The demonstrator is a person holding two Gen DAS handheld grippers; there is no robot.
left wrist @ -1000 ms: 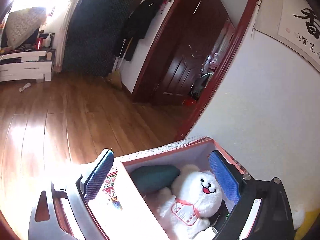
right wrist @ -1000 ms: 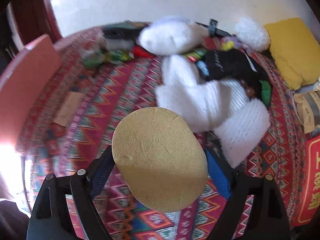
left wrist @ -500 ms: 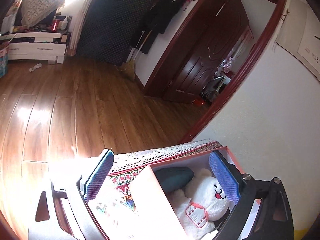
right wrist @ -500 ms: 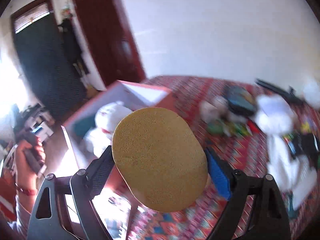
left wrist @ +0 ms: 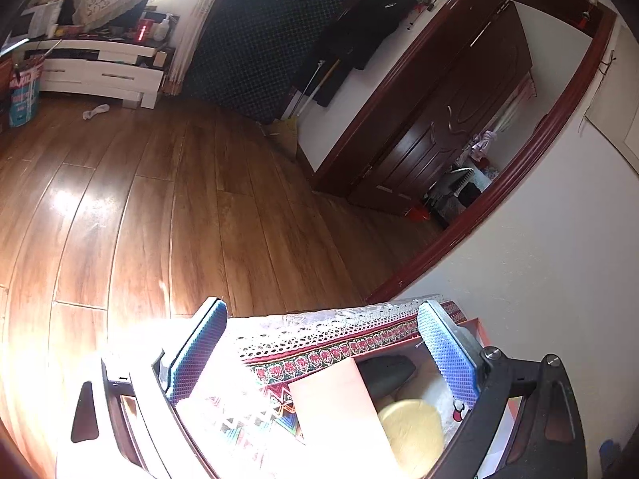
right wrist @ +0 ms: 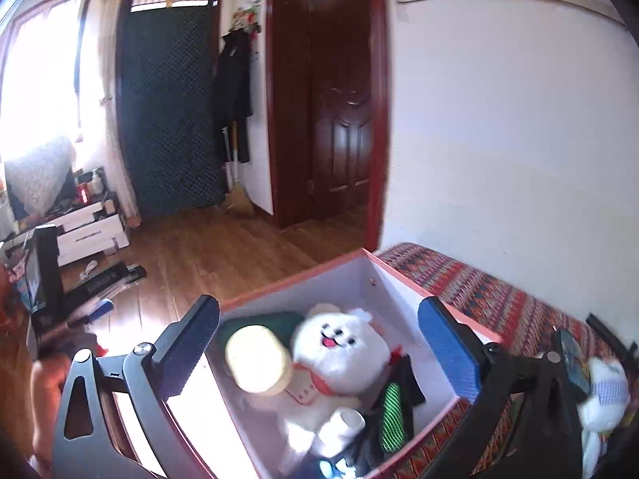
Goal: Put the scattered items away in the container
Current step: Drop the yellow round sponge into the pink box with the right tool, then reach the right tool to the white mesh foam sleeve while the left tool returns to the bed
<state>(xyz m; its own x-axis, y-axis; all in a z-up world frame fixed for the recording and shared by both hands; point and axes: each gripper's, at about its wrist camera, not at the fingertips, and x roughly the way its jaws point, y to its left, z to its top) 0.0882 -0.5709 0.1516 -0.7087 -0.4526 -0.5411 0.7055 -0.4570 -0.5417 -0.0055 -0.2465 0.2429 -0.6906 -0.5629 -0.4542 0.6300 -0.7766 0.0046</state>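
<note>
Two pairs of tongs sit low in my views, both spread wide with nothing between them. My right tongs (right wrist: 319, 343) hang over the box (right wrist: 399, 275), a rectangular carton with a salmon rim and smooth white inner walls, filling the lower middle of the right view. Inside it, left of centre, the yellow sponge (right wrist: 257, 359) shows as a blurred, rounded oval, up against a fluffy white plush bear (right wrist: 339, 347) with a stitched face. Behind the sponge lies a dark green cushion (right wrist: 275, 319); at the lower right of the box is a black item with a bright green grid (right wrist: 391, 407). The box stands on a woven cloth (right wrist: 479, 295) of red zigzag bands, which runs to the right, where a white knitted toy (right wrist: 603, 395) lies at the frame's edge.

My left tongs (left wrist: 323, 355), with dimpled blue pads (left wrist: 447, 355), are at the bottom of the left view. There the box wall shows as a pale flat panel, the sponge (left wrist: 411, 423) grainy and oval just right of it. Lace edging (left wrist: 319, 327) trims the cloth; glossy plank floor (left wrist: 159, 219) fills the middle.
</note>
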